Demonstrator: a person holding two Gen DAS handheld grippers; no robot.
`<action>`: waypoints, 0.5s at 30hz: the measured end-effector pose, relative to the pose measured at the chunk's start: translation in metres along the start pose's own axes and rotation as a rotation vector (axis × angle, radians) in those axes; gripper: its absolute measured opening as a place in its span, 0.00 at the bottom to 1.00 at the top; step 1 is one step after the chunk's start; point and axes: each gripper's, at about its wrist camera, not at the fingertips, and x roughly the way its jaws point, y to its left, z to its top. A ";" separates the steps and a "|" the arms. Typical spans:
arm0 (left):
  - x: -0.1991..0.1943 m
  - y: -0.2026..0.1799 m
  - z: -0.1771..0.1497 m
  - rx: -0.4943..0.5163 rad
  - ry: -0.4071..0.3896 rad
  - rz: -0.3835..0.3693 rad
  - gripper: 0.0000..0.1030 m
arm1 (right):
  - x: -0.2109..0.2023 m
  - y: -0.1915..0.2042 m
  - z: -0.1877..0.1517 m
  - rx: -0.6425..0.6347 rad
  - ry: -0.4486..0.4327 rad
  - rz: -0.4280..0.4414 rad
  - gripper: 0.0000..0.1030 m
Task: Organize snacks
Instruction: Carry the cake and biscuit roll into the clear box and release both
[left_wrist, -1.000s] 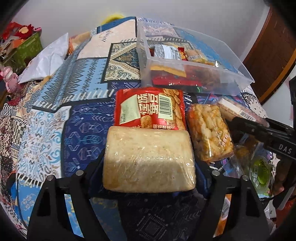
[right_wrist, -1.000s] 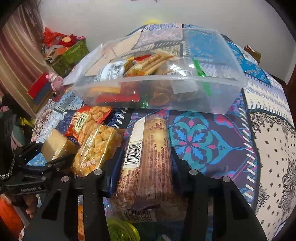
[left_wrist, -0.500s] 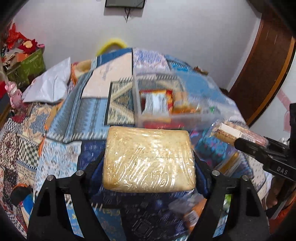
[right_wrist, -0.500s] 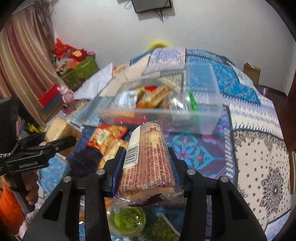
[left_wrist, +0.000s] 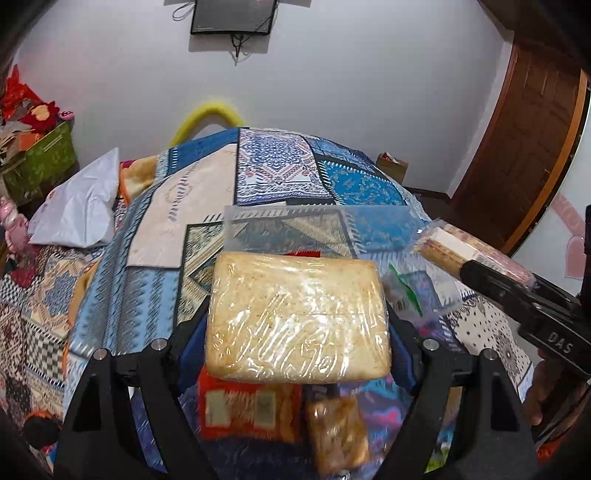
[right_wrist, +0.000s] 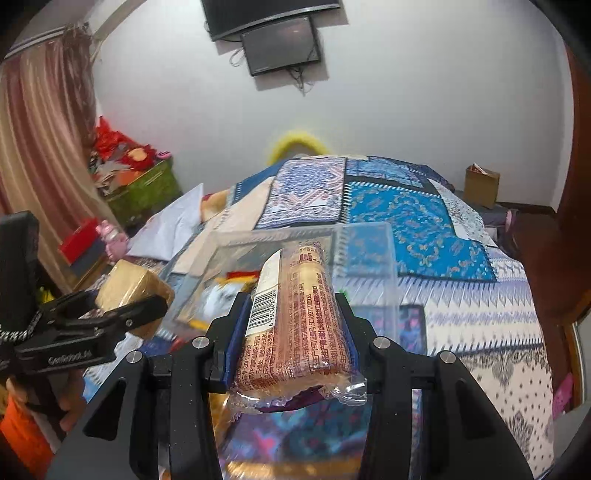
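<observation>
My left gripper is shut on a flat pale cake block wrapped in clear film and holds it in the air over the bed. My right gripper is shut on a long biscuit pack with a barcode, also lifted. Each gripper shows in the other view: the right one with its pack, the left one with its block. The clear plastic box with snacks inside lies just beyond both; in the left wrist view only its far wall shows past the block.
A red snack packet and a golden puffed-snack bag lie on the patterned bedspread below the left gripper. A white pillow lies at the left. A wooden door stands at the right.
Both grippers have risen off the bedspread with their snacks and moved towards the clear box. The packets left on the bed have dropped below the left gripper.
</observation>
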 end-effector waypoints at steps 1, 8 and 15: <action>0.007 -0.002 0.003 0.003 0.007 -0.001 0.78 | 0.007 -0.003 0.002 0.006 0.007 -0.007 0.39; 0.068 -0.012 0.006 0.001 0.099 -0.003 0.78 | 0.054 -0.022 -0.001 0.047 0.078 -0.026 0.39; 0.084 -0.022 0.002 0.038 0.114 -0.002 0.79 | 0.062 -0.016 -0.008 0.001 0.109 -0.016 0.43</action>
